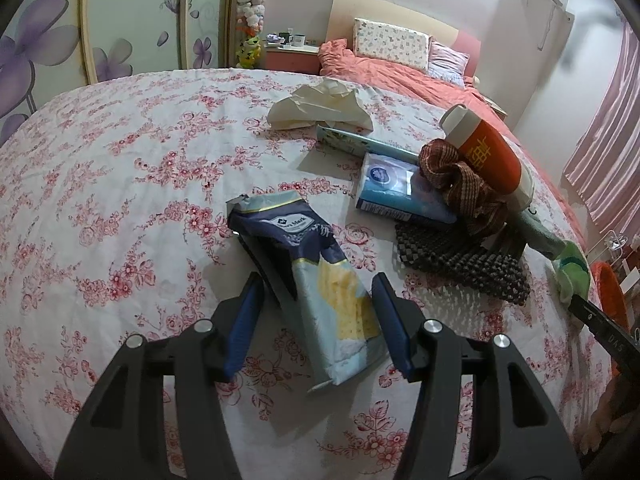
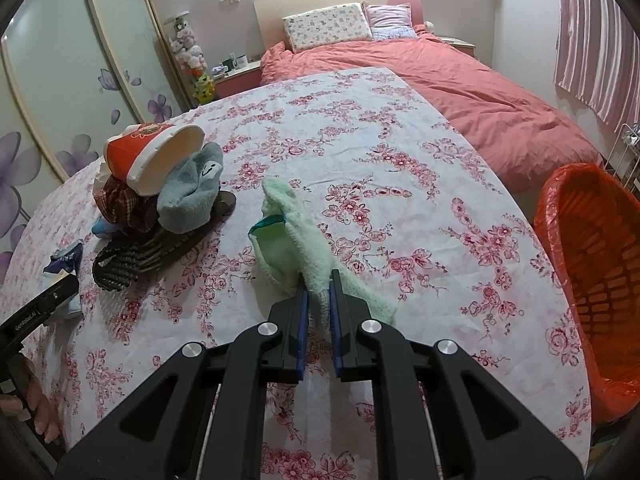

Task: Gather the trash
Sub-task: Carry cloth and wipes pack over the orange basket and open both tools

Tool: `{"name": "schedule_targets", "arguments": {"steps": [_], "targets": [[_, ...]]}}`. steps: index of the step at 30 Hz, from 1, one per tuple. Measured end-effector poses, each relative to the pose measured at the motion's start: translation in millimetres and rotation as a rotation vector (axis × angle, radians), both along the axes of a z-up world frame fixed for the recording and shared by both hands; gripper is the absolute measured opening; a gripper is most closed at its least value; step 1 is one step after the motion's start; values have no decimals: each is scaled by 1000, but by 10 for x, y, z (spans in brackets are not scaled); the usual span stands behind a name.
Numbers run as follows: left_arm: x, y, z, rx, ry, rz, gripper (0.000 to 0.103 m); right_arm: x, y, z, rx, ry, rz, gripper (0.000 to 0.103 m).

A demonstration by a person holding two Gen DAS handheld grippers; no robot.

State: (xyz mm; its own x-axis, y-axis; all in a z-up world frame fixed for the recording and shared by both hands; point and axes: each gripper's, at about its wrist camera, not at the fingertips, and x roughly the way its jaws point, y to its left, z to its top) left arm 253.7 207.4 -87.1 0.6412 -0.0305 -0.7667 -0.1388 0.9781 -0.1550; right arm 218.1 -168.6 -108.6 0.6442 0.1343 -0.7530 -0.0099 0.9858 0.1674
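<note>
Right hand-held gripper (image 2: pixel 319 286) pinching green sock (image 2: pixel 304 240)

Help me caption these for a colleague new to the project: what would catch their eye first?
Probably the right gripper pinching a fuzzy mint-green sock on the floral tablecloth, with an orange basket at the table's right edge. Next, the left gripper straddling a torn blue snack wrapper, pads not pressing it. Behind lies a pile topped by a red paper cup.
</note>
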Motion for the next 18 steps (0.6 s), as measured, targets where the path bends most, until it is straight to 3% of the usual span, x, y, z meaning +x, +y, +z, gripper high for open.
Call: {"name": "schedule_targets", "arguments": {"steps": [4, 10, 18], "targets": [[-17, 36, 2, -15, -4, 4, 31, -12, -1, 11, -2, -8, 0, 8], [-70, 12, 55, -15, -12, -18, 23, -125, -19, 79, 31, -28, 5, 8], [-222, -153, 426, 2, -90, -47, 20, -290, -146, 433, 52, -116, -8, 7]]}}
